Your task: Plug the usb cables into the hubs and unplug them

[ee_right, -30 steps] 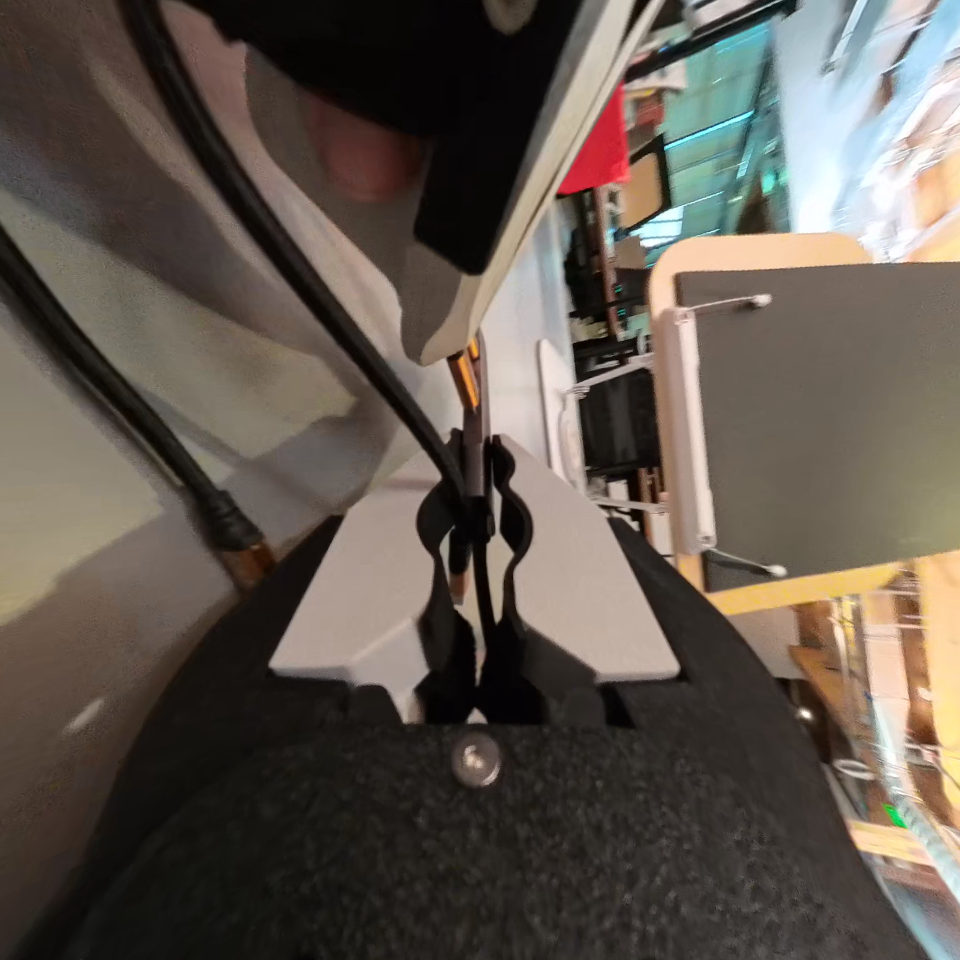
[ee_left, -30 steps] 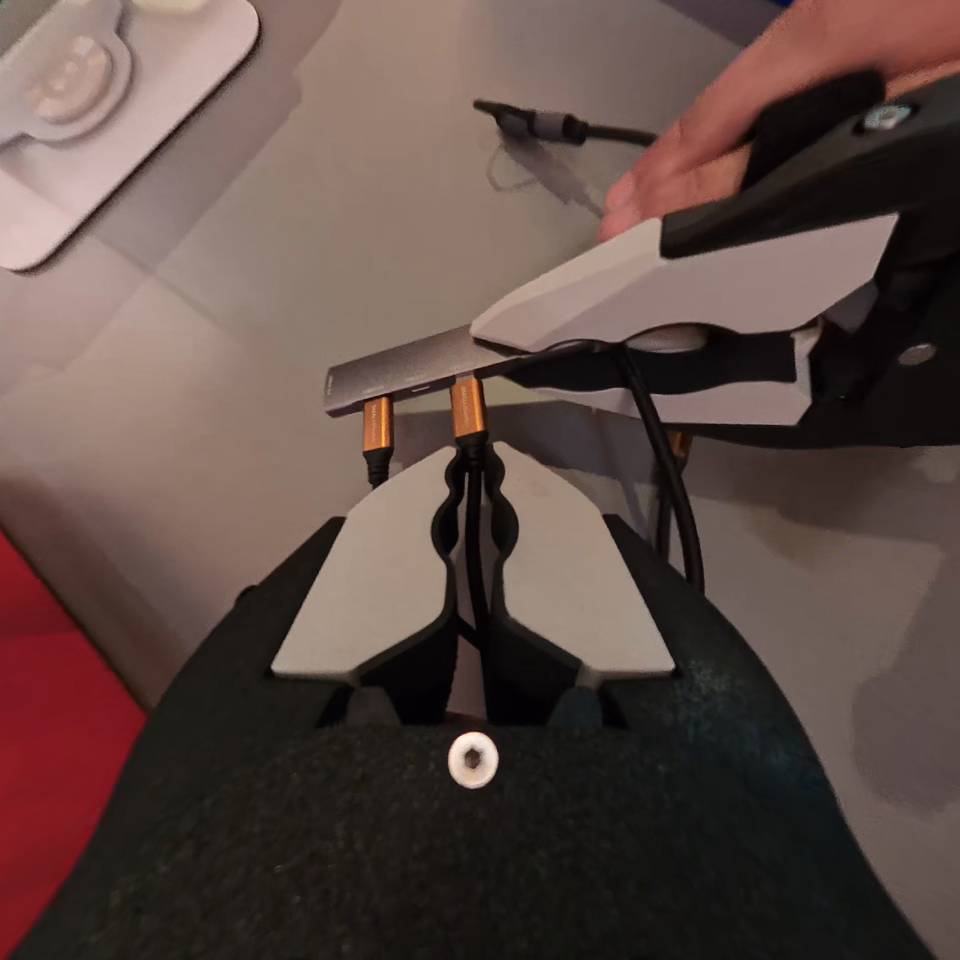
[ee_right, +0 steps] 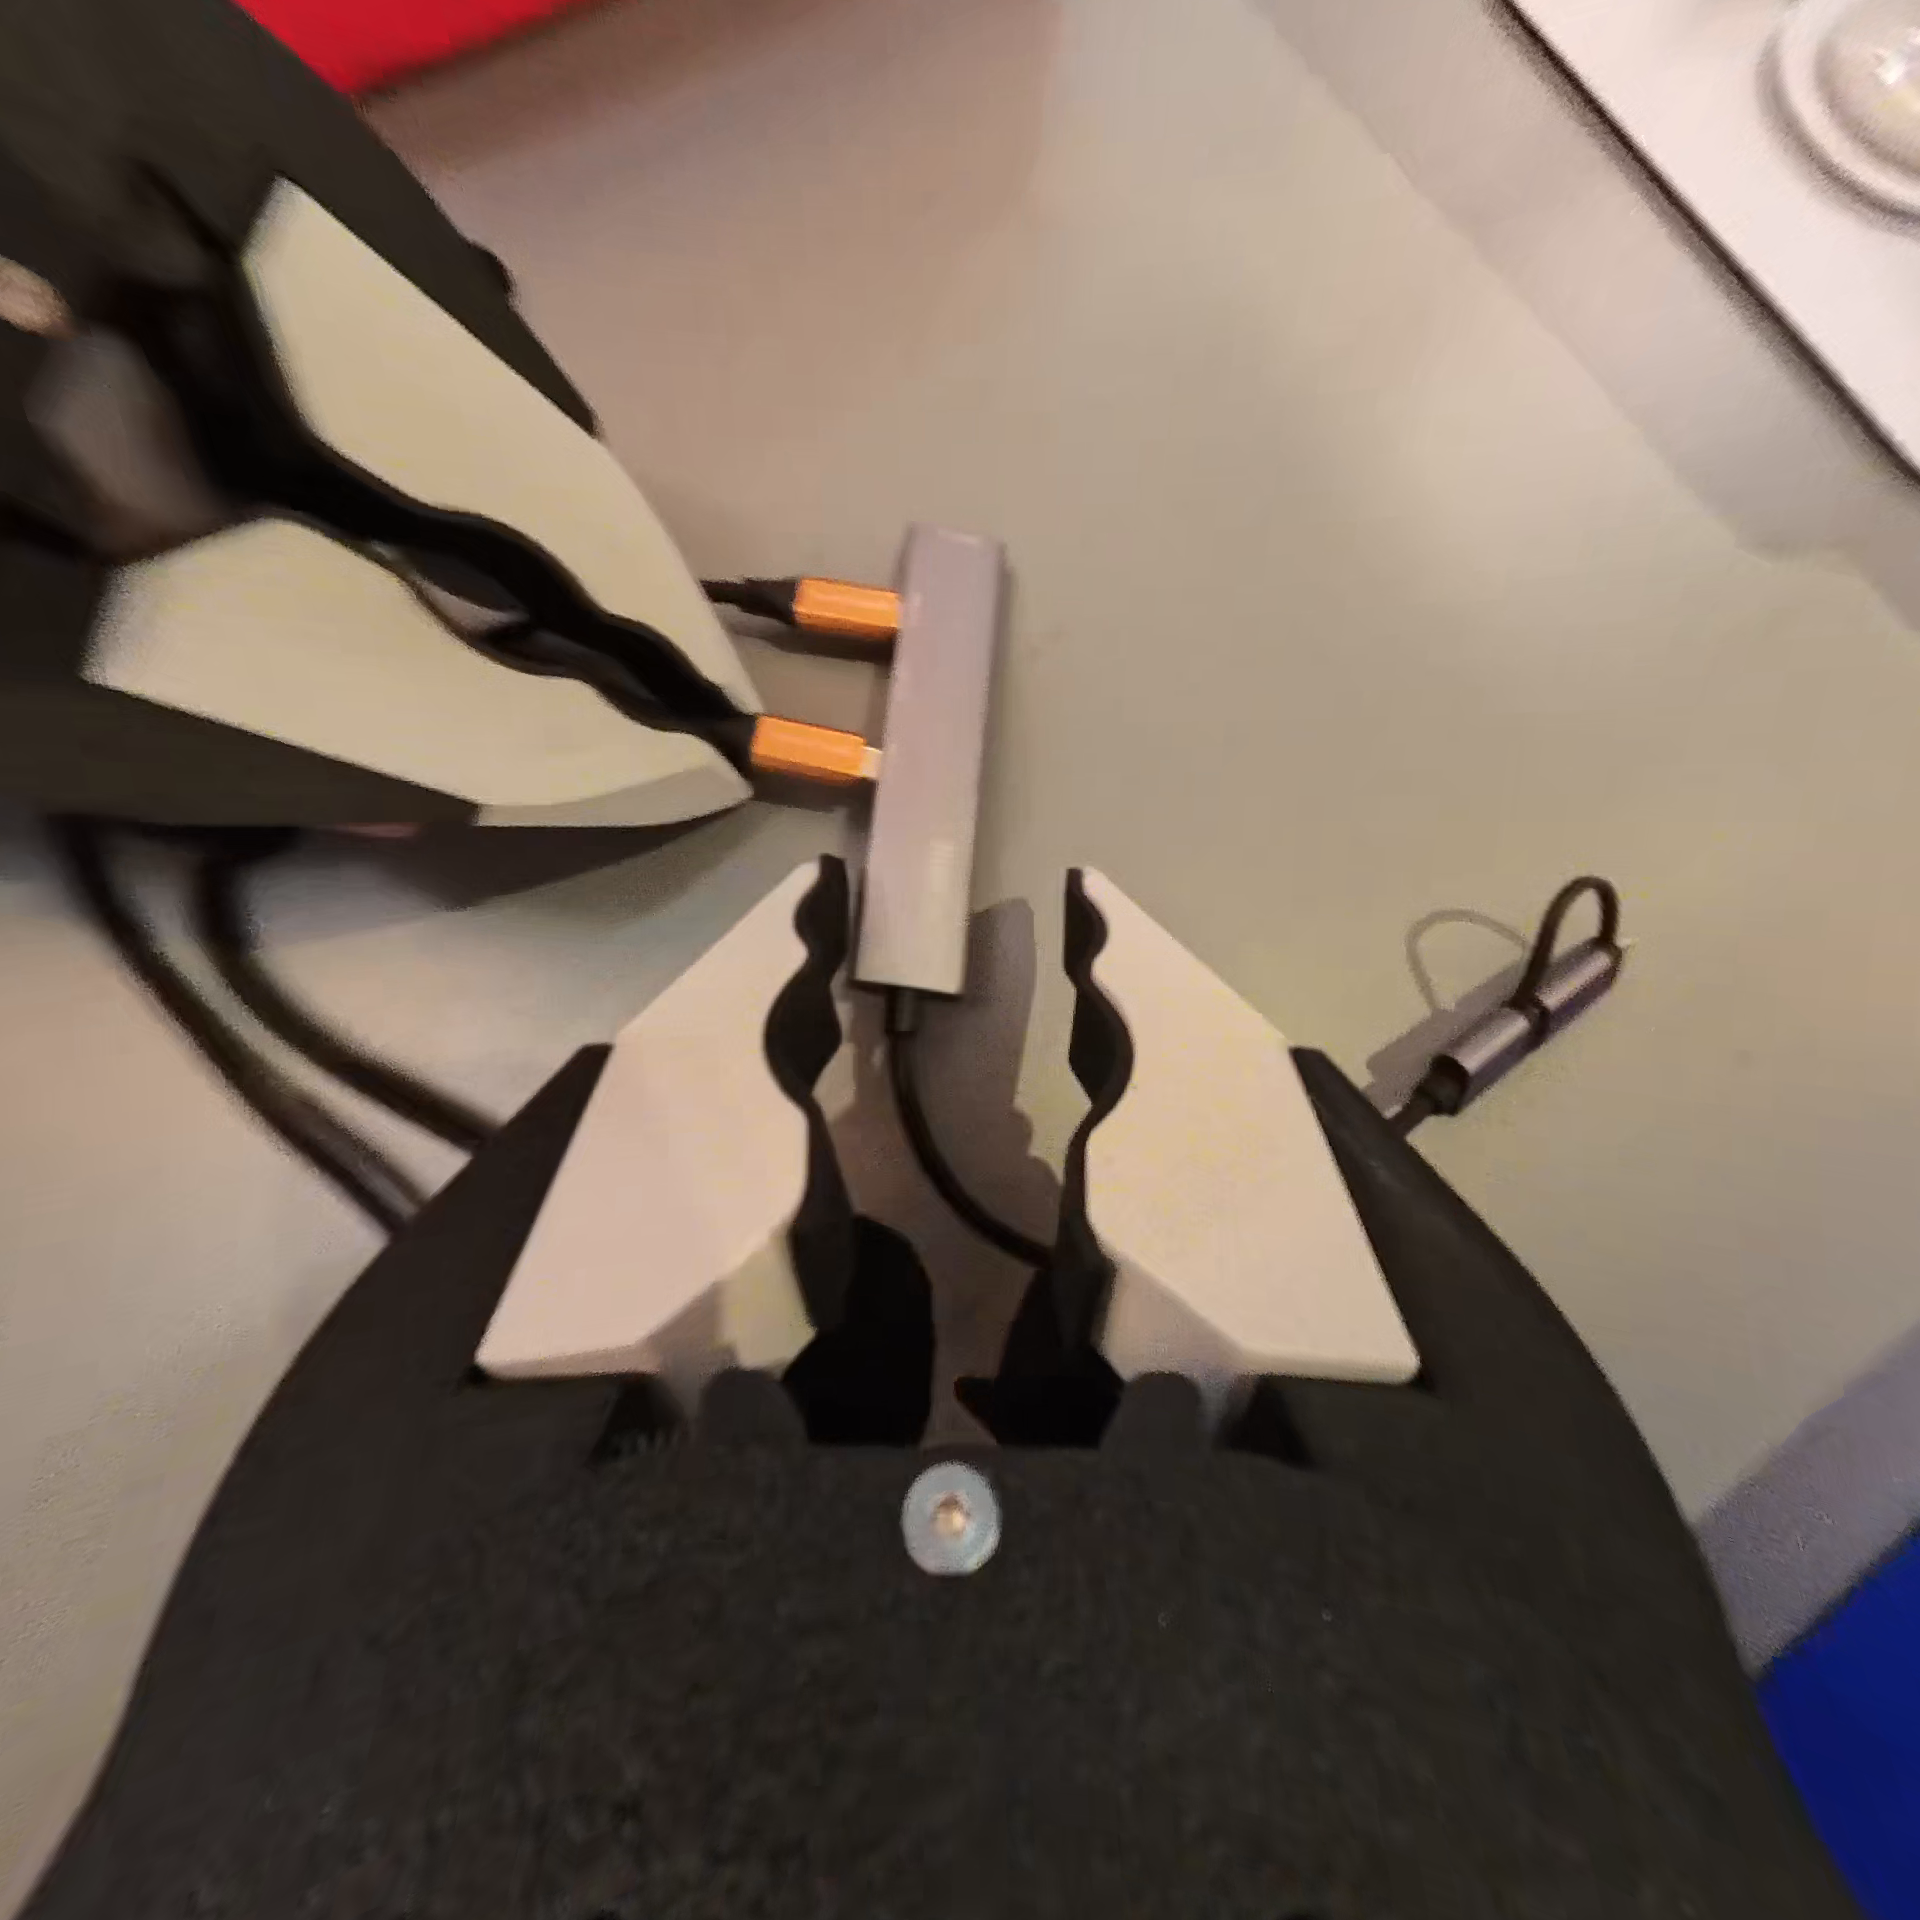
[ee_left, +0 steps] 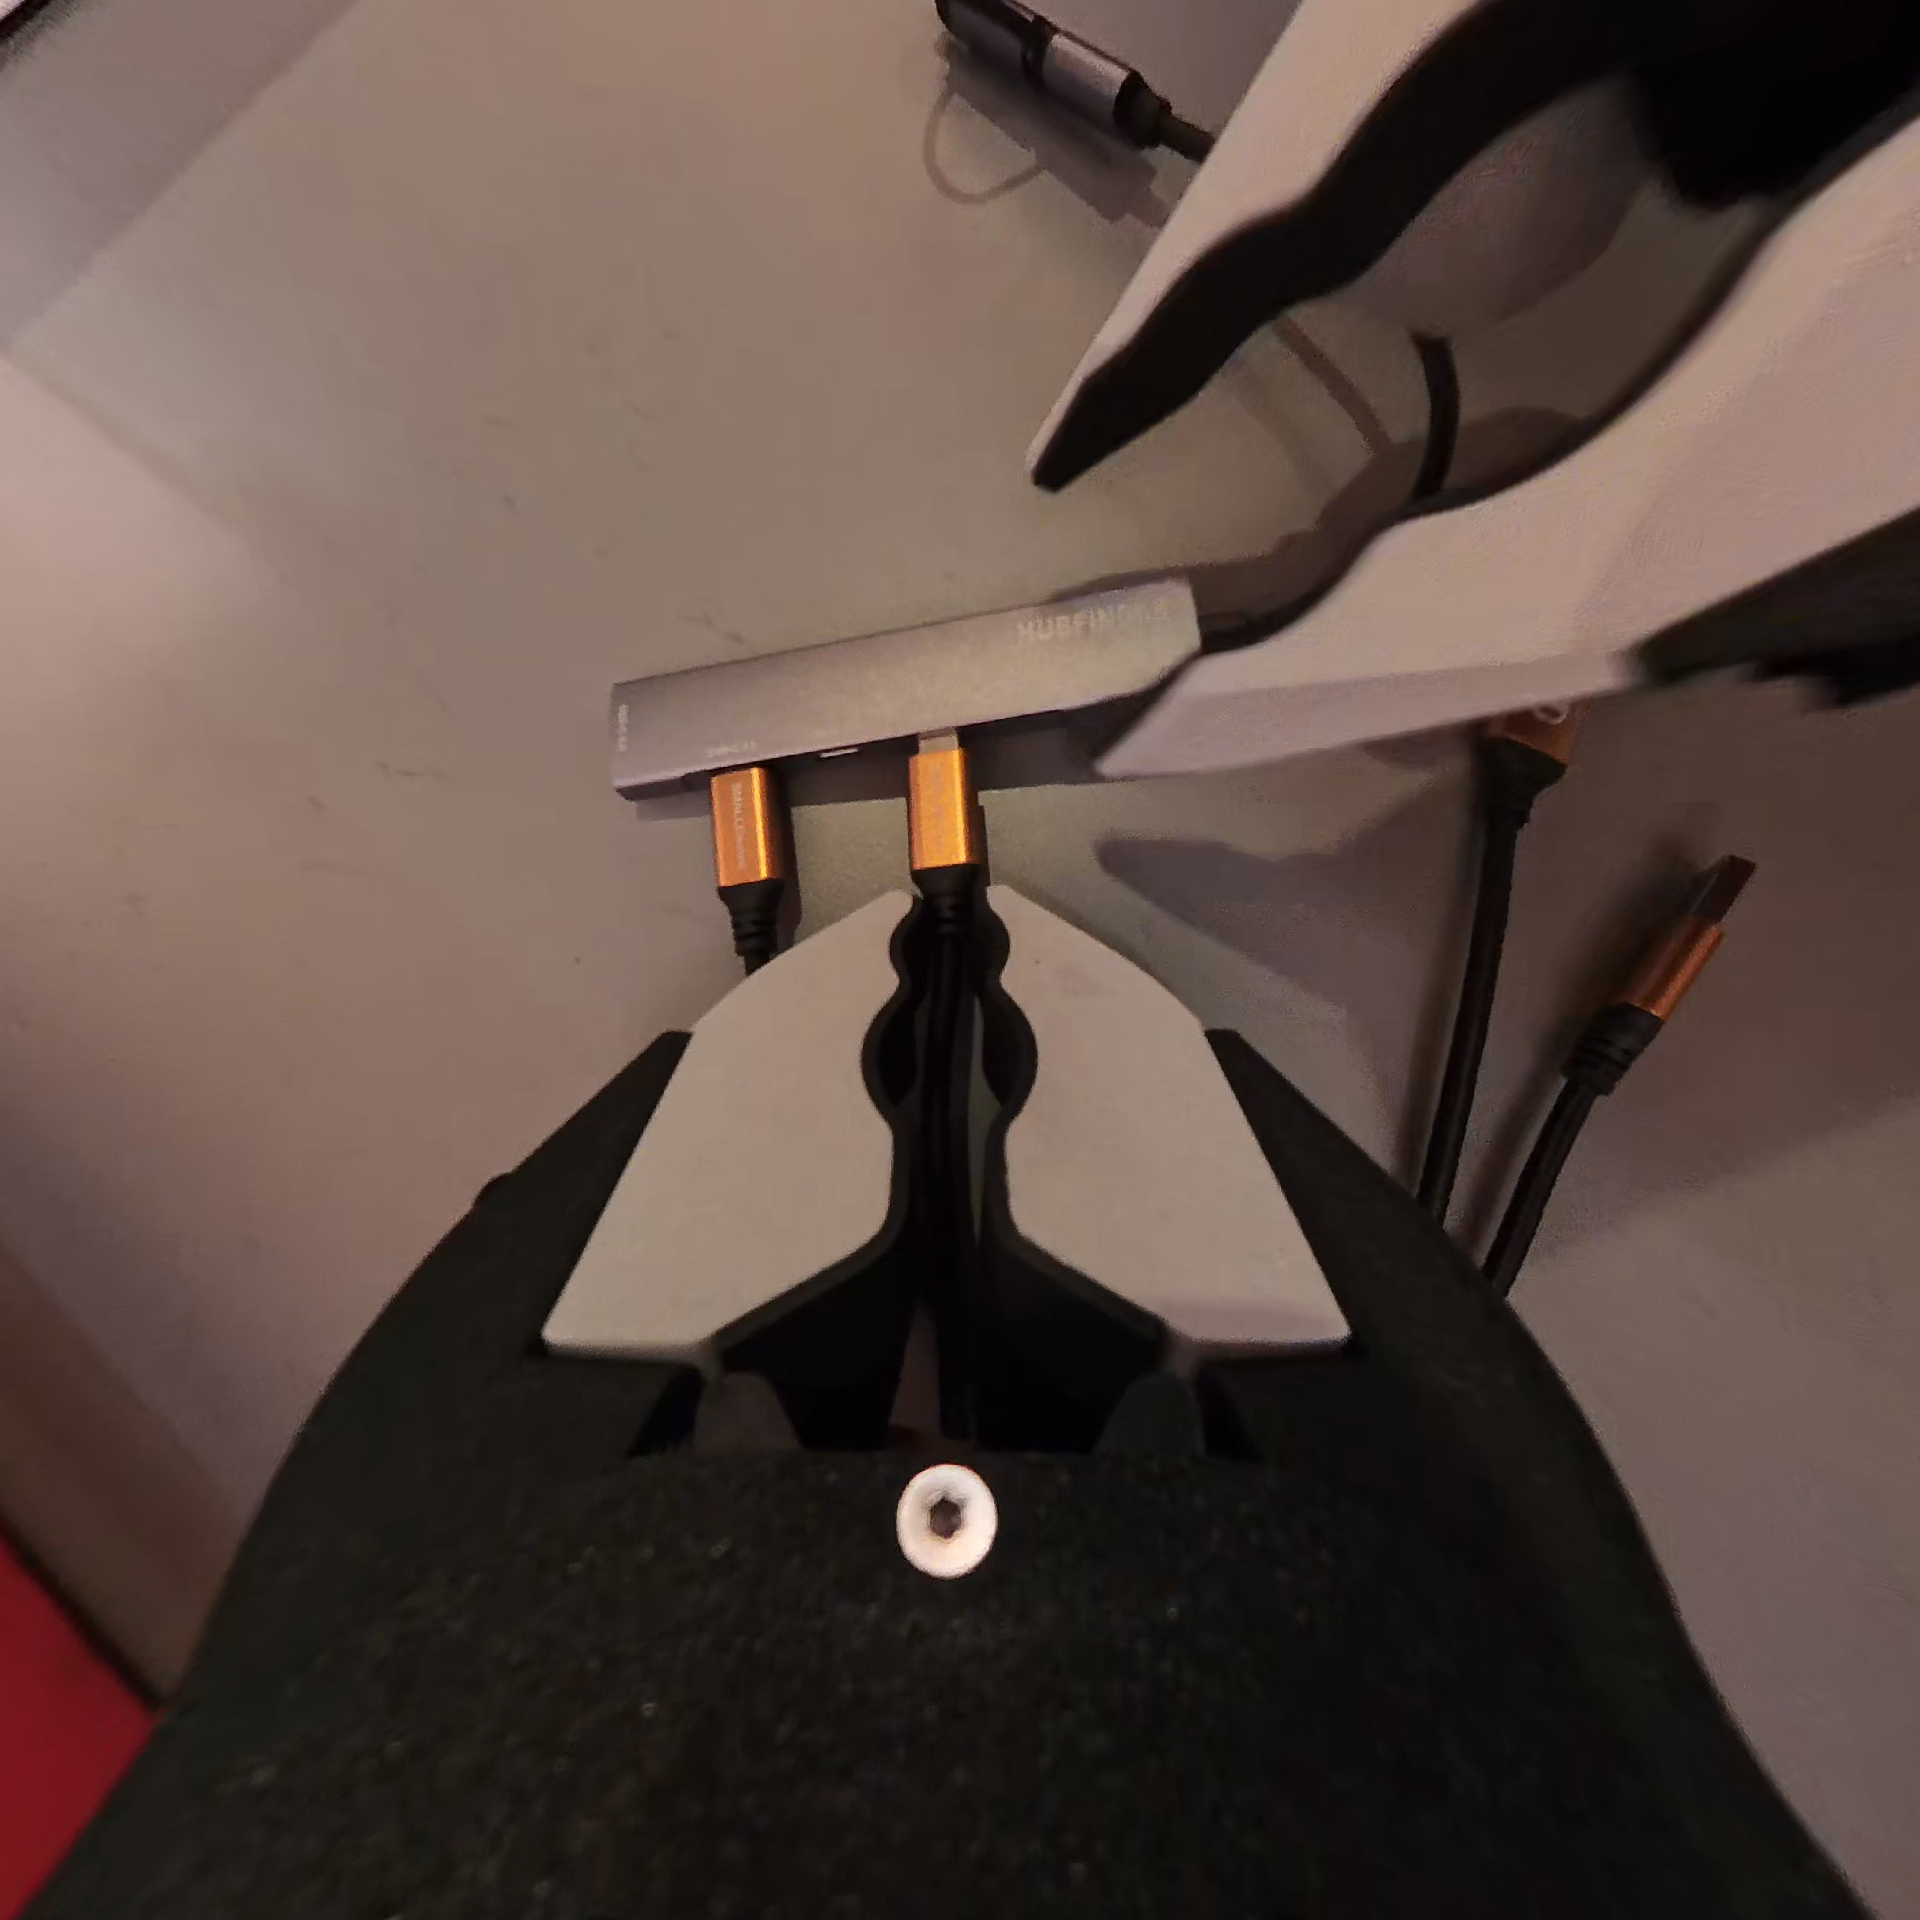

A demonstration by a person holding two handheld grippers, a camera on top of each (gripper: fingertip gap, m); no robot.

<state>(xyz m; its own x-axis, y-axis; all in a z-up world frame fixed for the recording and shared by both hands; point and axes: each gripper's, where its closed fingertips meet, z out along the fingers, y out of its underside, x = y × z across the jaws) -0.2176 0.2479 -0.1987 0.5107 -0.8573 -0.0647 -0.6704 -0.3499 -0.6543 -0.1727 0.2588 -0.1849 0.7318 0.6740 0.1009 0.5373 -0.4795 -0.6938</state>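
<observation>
Grey hub: pale brand lettering on top, right end, partly blurred. Tiny port marks at its left end & along the front edge, too small to read. Left orange plug: faint print down the shell, illegible.

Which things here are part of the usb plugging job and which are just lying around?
Job: grey hub; two plugged orange-tipped cables; loose orange-tipped cable; left gripper; right gripper.
Lying about: grey adapter; white pad.
</observation>
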